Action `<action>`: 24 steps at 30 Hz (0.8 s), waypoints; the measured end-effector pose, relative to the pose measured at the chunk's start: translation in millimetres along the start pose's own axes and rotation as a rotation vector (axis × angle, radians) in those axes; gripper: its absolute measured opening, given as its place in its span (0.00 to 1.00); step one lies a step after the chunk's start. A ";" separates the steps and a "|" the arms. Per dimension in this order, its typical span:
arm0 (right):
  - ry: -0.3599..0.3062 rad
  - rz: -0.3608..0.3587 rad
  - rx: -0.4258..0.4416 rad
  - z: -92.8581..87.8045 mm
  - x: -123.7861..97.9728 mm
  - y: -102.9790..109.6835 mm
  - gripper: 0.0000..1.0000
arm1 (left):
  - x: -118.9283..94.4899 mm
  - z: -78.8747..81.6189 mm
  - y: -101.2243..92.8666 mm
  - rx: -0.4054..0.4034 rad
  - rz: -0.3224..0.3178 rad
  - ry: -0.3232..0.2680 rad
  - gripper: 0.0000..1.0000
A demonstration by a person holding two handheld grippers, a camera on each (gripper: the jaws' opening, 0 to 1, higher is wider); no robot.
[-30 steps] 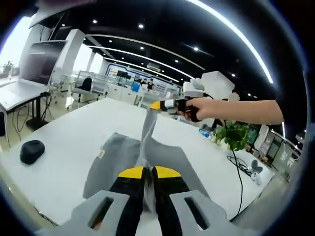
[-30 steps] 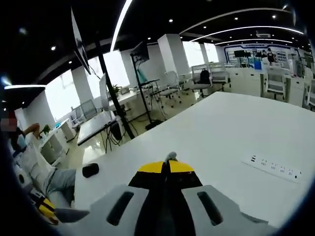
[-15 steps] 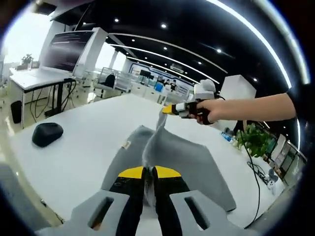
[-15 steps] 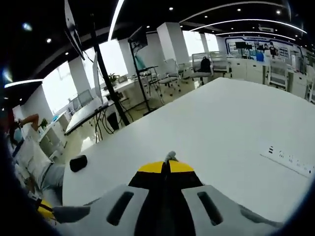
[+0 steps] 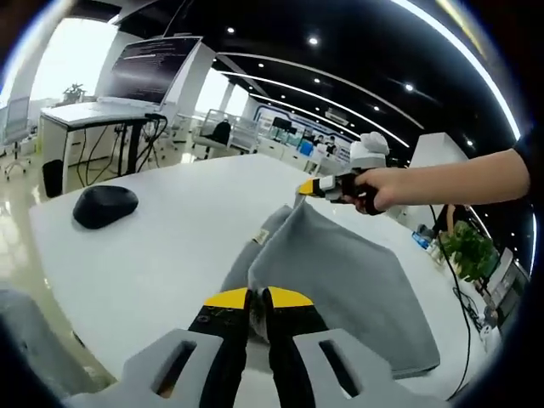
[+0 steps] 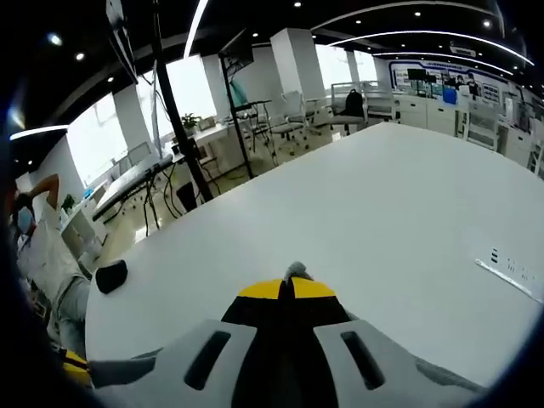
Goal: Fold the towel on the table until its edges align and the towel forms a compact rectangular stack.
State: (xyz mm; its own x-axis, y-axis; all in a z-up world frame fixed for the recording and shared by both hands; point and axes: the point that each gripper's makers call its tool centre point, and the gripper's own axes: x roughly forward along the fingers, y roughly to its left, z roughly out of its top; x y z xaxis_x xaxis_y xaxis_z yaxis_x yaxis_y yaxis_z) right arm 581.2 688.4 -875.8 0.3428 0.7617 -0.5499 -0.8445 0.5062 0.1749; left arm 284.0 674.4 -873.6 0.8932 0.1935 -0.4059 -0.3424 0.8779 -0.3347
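Here we are pinching the towel [image 5: 340, 272] with both the left gripper [image 5: 249, 299] and right gripper [image 6: 286, 289], fold unfinished above the counter [image 5: 161, 246].

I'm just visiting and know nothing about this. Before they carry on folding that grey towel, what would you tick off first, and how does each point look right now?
1. Left claw shut on the towel: ok.
2. Right claw shut on a towel corner: ok, a grey tuft shows at its tips.
3. Towel edges aligned: not ok, it hangs lifted between the claws, partly draped on the table.
4. Black mouse clear of the towel: ok, it lies apart.
5. Power strip clear of the fold: cannot tell.
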 end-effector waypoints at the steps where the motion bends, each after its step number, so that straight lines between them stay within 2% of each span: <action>1: 0.011 -0.009 -0.022 -2.8 1.8 -1.5 0.00 | 0.1 -1.8 1.5 -0.007 0.009 0.006 0.08; 3: 0.004 -0.017 -0.038 -5.2 7.0 -0.3 0.00 | -0.3 -8.0 11.5 -0.015 0.046 0.020 0.07; 6: 0.005 -0.014 -0.045 -7.1 5.7 4.9 0.00 | -2.2 -10.0 18.0 -0.065 0.062 0.011 0.07; 10: 0.009 0.009 -0.080 -9.3 12.0 7.0 0.02 | -3.5 -9.5 16.8 -0.058 0.051 0.015 0.07; 14: -0.005 0.016 -0.096 -5.7 13.7 6.8 0.11 | -5.0 -9.5 19.2 -0.064 0.057 0.016 0.12; 16: -0.008 0.016 -0.095 -4.2 12.5 5.3 0.11 | -6.3 -7.9 24.1 -0.052 0.081 0.013 0.17; 20: -0.012 0.017 -0.095 -5.5 1.1 1.8 0.13 | -6.9 -7.8 24.8 -0.013 0.086 0.025 0.20; 24: 0.007 0.007 -0.101 -12.0 -6.9 -5.9 0.16 | -4.8 -9.5 20.1 0.040 0.067 0.049 0.26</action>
State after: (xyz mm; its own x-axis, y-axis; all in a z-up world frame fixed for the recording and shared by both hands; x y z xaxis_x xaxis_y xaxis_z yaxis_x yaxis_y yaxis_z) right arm 578.9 675.4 -882.9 0.3336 0.7622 -0.5548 -0.8845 0.4567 0.0956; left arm 270.1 687.0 -886.4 0.8530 0.2316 -0.4676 -0.3881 0.8807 -0.2716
